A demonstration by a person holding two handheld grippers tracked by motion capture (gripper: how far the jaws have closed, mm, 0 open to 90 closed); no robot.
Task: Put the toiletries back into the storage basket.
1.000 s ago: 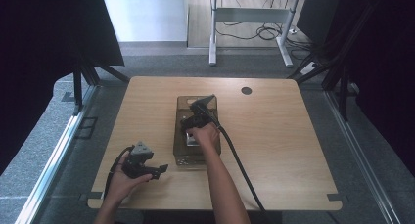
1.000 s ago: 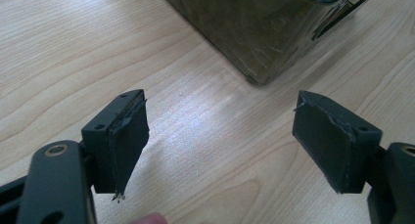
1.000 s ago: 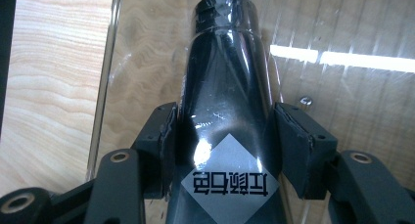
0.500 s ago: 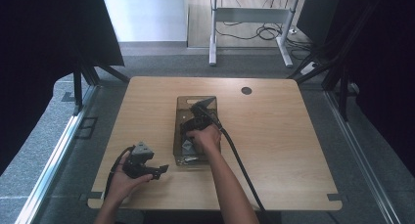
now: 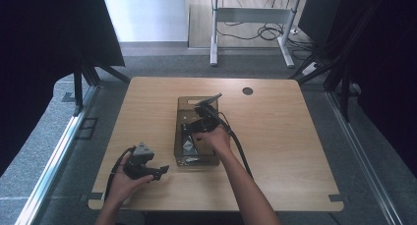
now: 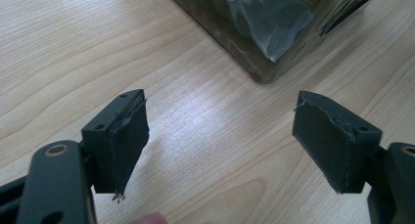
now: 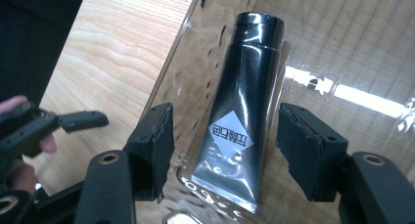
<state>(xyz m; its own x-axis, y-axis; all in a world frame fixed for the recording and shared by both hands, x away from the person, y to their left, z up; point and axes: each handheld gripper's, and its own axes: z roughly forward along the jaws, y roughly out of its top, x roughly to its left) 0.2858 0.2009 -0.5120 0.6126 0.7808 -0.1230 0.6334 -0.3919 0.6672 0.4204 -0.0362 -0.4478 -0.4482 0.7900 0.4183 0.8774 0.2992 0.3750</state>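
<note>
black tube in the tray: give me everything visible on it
The tube is glossy black, plastic-looking, with a round cap at the far end and a flat crimped seam at the near end. A white diamond label with dark characters sits on its lower body. It lies flat on the floor of the clear tray, near the left wall. The right gripper hovers over it, jaws open on either side, pads not touching.

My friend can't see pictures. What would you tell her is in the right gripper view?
A shiny black tube with a white diamond label lies inside a clear plastic box on a wooden table. The right tool hangs over it, jaws open on either side, not touching. At the left edge, a hand holds the left tool.
</note>
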